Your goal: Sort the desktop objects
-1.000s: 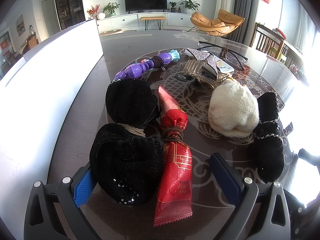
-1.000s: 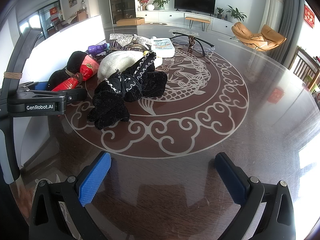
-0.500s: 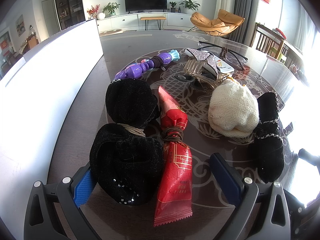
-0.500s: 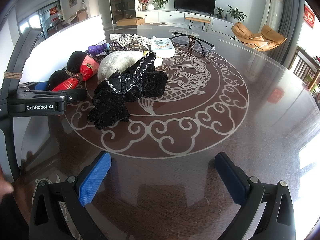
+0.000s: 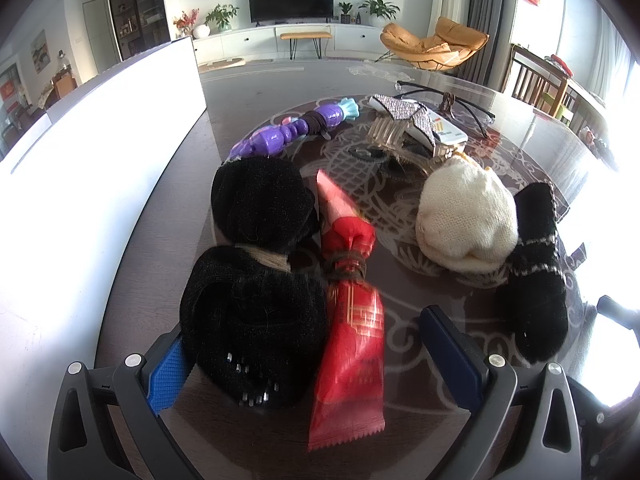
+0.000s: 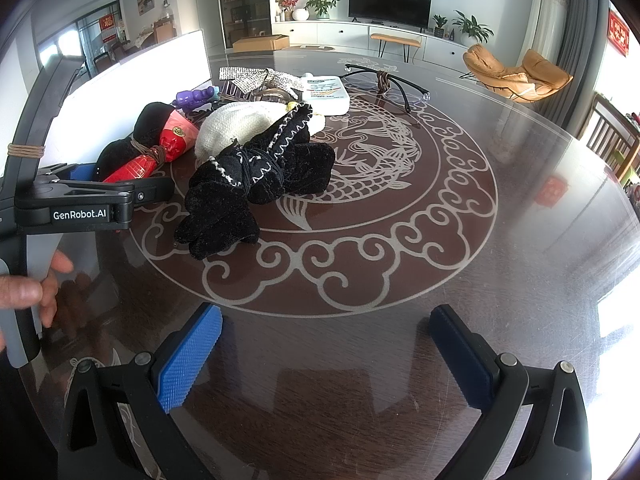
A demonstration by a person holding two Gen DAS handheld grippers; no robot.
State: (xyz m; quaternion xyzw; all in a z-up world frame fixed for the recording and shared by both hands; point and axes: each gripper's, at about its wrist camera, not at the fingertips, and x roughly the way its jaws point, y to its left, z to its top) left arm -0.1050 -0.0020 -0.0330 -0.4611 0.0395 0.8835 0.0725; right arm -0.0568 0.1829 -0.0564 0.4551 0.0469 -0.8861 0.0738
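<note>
My left gripper stands open on the table, its fingers on either side of a black fuzzy bundle tied with a band and a red snack packet tied with a brown band. Beyond them lie a cream knit hat, a black glove bundle, a purple toy, a rhinestone hair clip and glasses. My right gripper is open over bare table, nothing between its fingers. The black glove bundle lies ahead of it, left of centre.
A white box wall runs along the left of the pile. A white bottle lies at the back by the glasses. A hand holds the left gripper's handle. The patterned table stretches to the right.
A hand has come into the right wrist view at the lower left, on the left gripper's handle. The grippers and objects have not shifted.
</note>
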